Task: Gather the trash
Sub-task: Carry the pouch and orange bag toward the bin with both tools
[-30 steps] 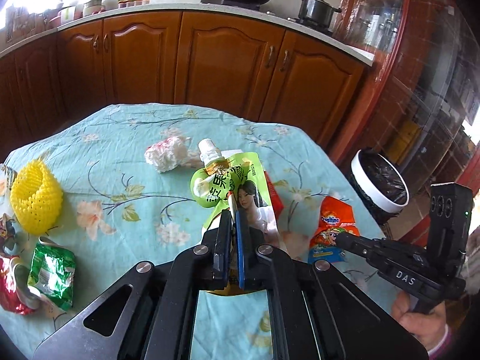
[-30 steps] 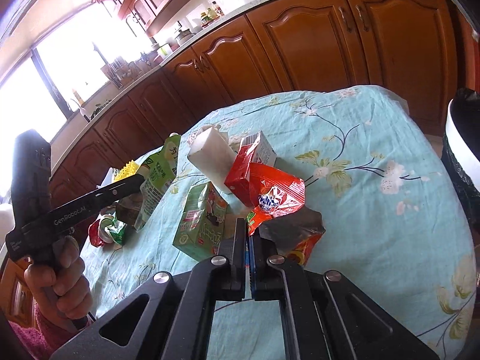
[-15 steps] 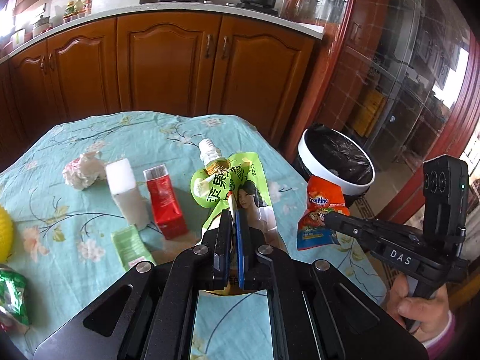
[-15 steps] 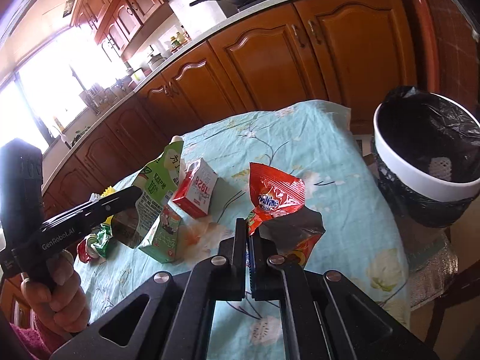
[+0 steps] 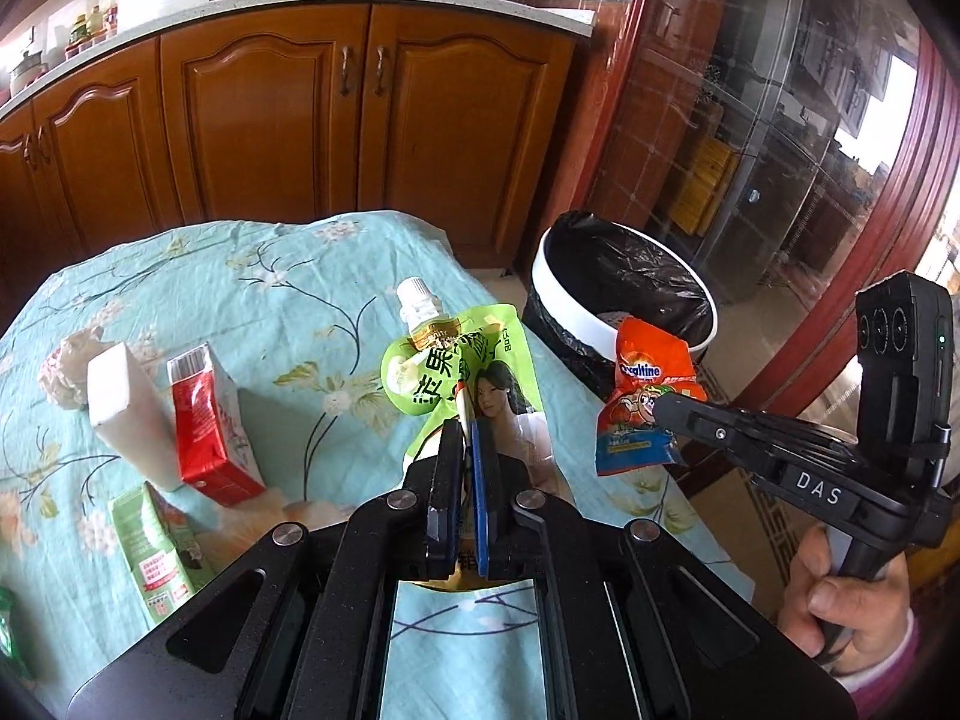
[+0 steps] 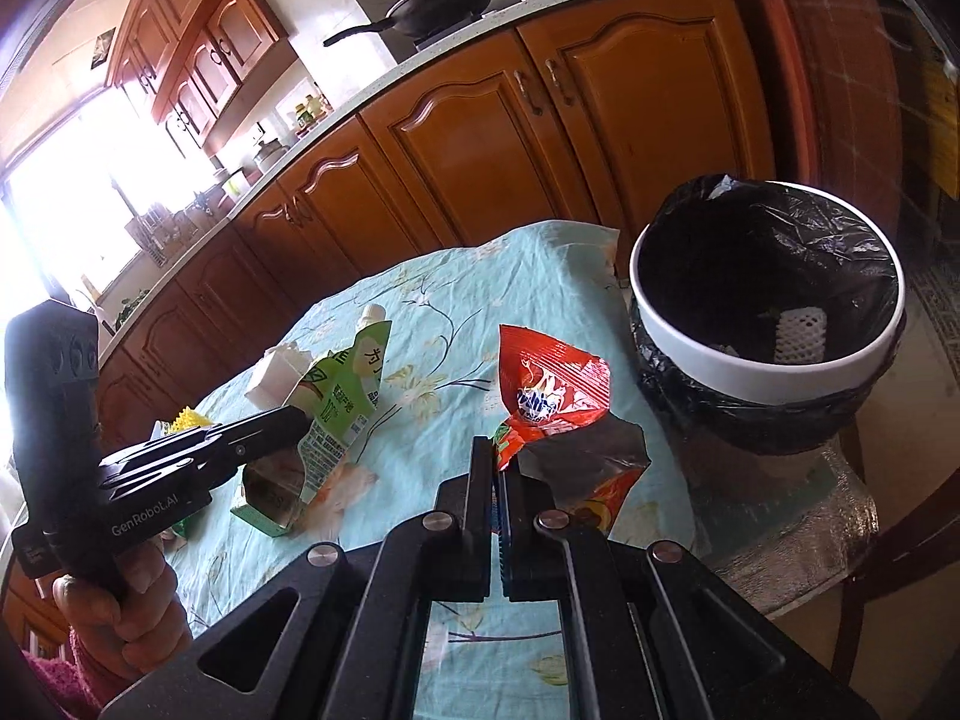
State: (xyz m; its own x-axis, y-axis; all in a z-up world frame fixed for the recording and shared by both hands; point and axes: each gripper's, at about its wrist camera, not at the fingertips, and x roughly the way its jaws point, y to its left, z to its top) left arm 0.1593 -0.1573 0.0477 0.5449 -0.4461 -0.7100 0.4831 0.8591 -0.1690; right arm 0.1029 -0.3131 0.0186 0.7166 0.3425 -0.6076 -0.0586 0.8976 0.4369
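My left gripper [image 5: 463, 429] is shut on a green drink pouch [image 5: 474, 372] with a white cap and holds it above the table's right edge. It also shows in the right wrist view [image 6: 342, 390]. My right gripper [image 6: 496, 450] is shut on an orange Ovaltine wrapper [image 6: 552, 390], also seen in the left wrist view [image 5: 645, 396]. A white-rimmed bin with a black liner [image 6: 768, 354] stands just past the table's right edge [image 5: 624, 288], ahead and to the right of both grippers.
On the floral tablecloth [image 5: 240, 300] to the left lie a white carton [image 5: 120, 408], a red carton [image 5: 210, 420], a green carton [image 5: 156, 546] and a crumpled tissue [image 5: 60, 372]. Wooden cabinets [image 5: 270, 108] stand behind. A glass cabinet stands at the right.
Both grippers have swung to the right with their trash, toward the bin. The bin is now closer and larger in both views.
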